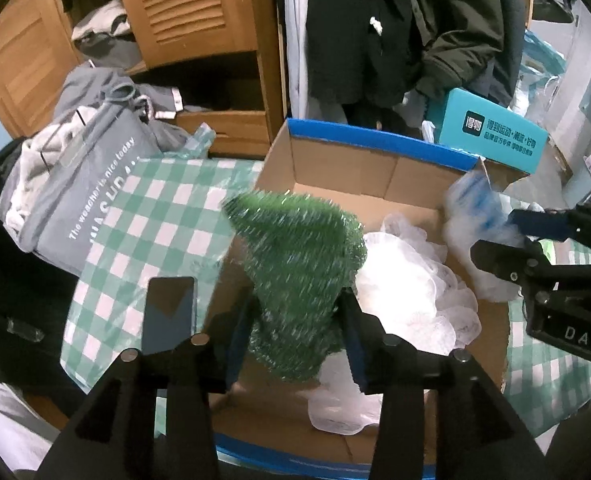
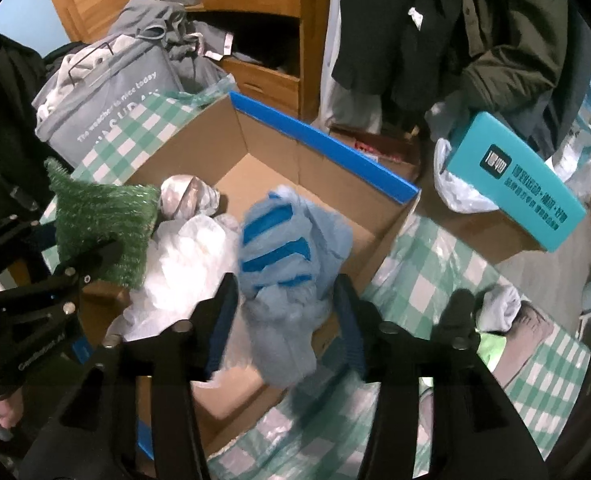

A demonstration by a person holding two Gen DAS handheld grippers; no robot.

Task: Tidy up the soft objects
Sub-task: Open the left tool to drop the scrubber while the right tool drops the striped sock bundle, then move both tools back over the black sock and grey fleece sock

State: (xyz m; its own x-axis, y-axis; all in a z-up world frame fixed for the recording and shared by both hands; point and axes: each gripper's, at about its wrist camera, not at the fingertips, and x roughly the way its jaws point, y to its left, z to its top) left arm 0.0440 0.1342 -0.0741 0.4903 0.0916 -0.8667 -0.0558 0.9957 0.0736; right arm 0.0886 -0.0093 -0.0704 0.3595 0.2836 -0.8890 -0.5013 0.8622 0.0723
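An open cardboard box with a blue rim [image 1: 359, 136] [image 2: 319, 136] stands on a green checked cloth [image 1: 155, 216]. White mesh fabric [image 1: 411, 292] [image 2: 187, 256] lies inside it. My left gripper [image 1: 295, 320] is shut on a fuzzy green piece of soft material [image 1: 299, 264], held over the box's near left side; it also shows in the right wrist view [image 2: 103, 216]. My right gripper [image 2: 283, 312] is shut on a light blue cloth with dark blue stripes [image 2: 291, 256], held over the box; it appears blurred in the left wrist view [image 1: 475, 208].
A grey fabric bag of clothes [image 1: 79, 184] stands left of the box. A phone [image 1: 169, 314] lies on the cloth. A teal box [image 1: 495, 132] [image 2: 523, 184] and wooden wardrobe [image 1: 199, 8] with hanging dark coats [image 1: 395, 20] are behind. A small pale cloth [image 2: 499, 308] lies right.
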